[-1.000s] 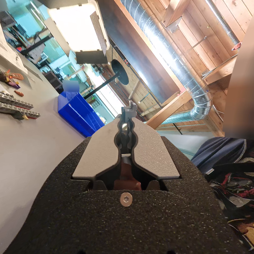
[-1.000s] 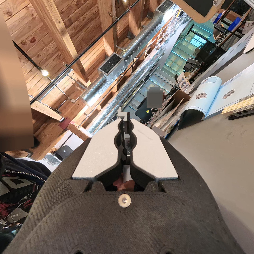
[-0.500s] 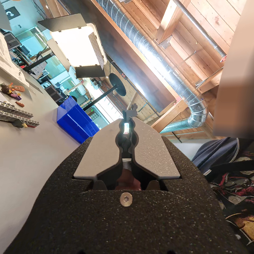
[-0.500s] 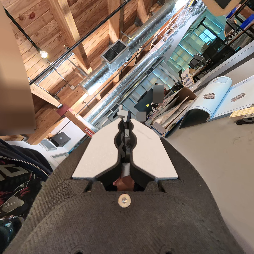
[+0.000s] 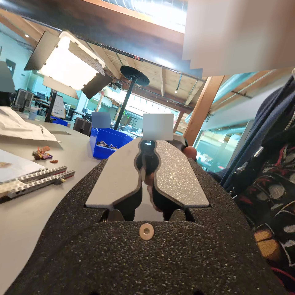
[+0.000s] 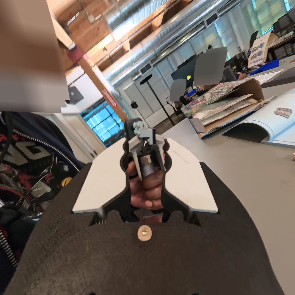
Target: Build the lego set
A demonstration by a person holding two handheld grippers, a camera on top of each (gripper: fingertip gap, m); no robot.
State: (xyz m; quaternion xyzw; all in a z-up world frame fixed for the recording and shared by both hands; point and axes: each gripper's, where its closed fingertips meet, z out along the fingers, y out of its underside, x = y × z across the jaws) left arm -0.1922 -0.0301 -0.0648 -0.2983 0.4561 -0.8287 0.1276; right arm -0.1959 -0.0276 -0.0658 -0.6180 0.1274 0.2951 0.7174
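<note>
— Wooden beams overhead, grey table (image 6: 223,167) below with an open booklet (image 6: 271,118). My right gripper (image 6: 146,138) is spread wide, gripping nothing.
— And the left?
— My left gripper (image 6: 146,141) is nearly closed, clamping a light-grey brick piece (image 6: 144,131) that sits just beyond my right gripper's tips, above the table.

Each view was taken from just behind its own gripper, looking forward along the fingers, close enough that the black body filled the lower half. The left view was aimed low across the grey table (image 5: 28,223) toward a blue bin (image 5: 105,142). The right view was tilted up and rolled, toward an open book (image 6: 271,121). The table and a person's patterned jacket (image 5: 271,183) were shared.
</note>
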